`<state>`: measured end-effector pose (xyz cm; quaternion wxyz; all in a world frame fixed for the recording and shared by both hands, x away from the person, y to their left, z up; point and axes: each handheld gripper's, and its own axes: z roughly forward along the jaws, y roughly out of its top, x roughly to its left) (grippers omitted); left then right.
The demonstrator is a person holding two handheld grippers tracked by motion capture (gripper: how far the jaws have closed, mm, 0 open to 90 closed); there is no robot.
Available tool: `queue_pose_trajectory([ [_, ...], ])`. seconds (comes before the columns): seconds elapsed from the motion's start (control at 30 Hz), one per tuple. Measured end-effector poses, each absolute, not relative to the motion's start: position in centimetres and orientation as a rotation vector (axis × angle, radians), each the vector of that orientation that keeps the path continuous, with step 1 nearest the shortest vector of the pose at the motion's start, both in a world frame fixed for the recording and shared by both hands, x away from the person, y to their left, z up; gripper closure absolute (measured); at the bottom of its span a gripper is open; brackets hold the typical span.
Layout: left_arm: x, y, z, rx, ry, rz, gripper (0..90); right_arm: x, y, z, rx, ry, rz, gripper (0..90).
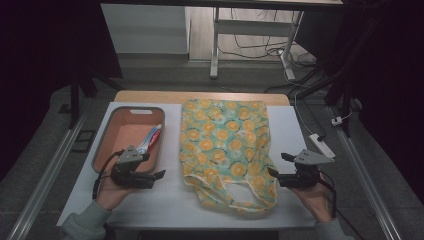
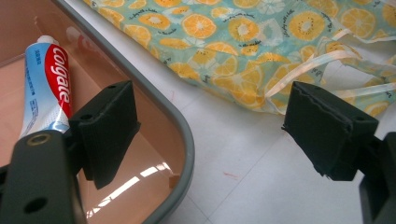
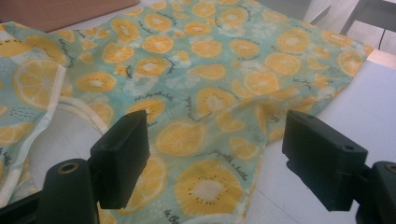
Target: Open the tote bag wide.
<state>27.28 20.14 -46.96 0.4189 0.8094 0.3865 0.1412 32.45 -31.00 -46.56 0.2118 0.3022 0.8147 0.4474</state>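
Both tongs, left (image 1: pixel 161 174) and right (image 1: pixel 278 165), stand open and empty at the near bench (image 1: pixel 165 200) edge. Toothpaste (image 1: pixel 150 138) remains in the tray (image 1: pixel 102 145); bag (image 1: pixel 225 145) lies flat, unopened. Packing appears unstarted.

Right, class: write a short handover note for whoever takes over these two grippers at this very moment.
Left gripper: open, holding nothing, at the near corner of the tray.
Right gripper: open, holding nothing, by the near right edge of the bag.
Toothpaste: lying in the tray.
Bag: flat on the table, handles toward the person.
Done: nothing visibly packed.
Left, probably: open the bag, put the toothpaste in.
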Motion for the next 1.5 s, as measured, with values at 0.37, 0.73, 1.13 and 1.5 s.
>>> queue_pose_trajectory([
  [0.37,27.1,19.5,-46.8,2.033,0.948,0.364,18.7,32.0,-30.9,-46.4,0.836,2.256,1.254,23.5],
  [0.73,27.3,18.7,-46.3,2.045,0.910,0.368,19.2,32.1,-30.7,-46.6,0.831,2.265,1.259,23.7],
  [1.13,29.1,13.6,-44.7,2.133,0.759,0.352,19.6,32.0,-30.7,-46.2,0.830,2.256,1.295,24.1],
  [1.5,31.3,8.3,-44.7,2.233,0.640,0.248,19.9,32.2,-30.1,-46.8,0.818,2.289,1.291,24.1],
])
